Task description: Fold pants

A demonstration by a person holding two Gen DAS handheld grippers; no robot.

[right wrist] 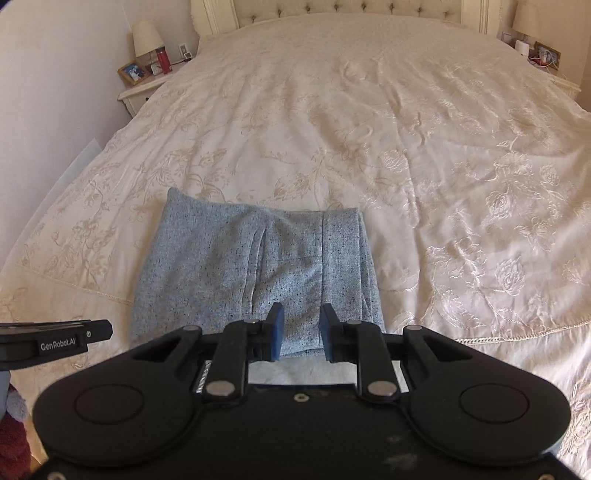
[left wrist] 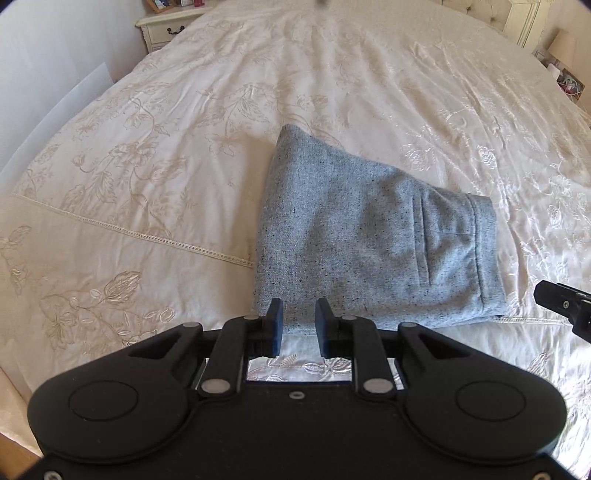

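Grey speckled pants [left wrist: 362,240] lie folded into a compact bundle on the cream bedspread [left wrist: 184,129], waistband toward the right in the left wrist view. My left gripper [left wrist: 298,314] hovers above the bundle's near left corner, open, with nothing between its blue pads. In the right wrist view the same pants [right wrist: 255,266] lie just ahead, waistband on the right. My right gripper [right wrist: 302,319] stands open over their near edge, pads apart and not touching the cloth. The right gripper's body [left wrist: 565,302] shows at the left wrist view's right edge; the left one's body [right wrist: 55,341] at the other view's left edge.
The embroidered bedspread [right wrist: 406,147] stretches far ahead to a tufted headboard [right wrist: 347,11]. A bedside table [right wrist: 144,88] with a lamp, a picture frame and a red bottle stands at the left; another nightstand [right wrist: 546,62] at the right. A white wall [left wrist: 44,74] runs along the bed's left.
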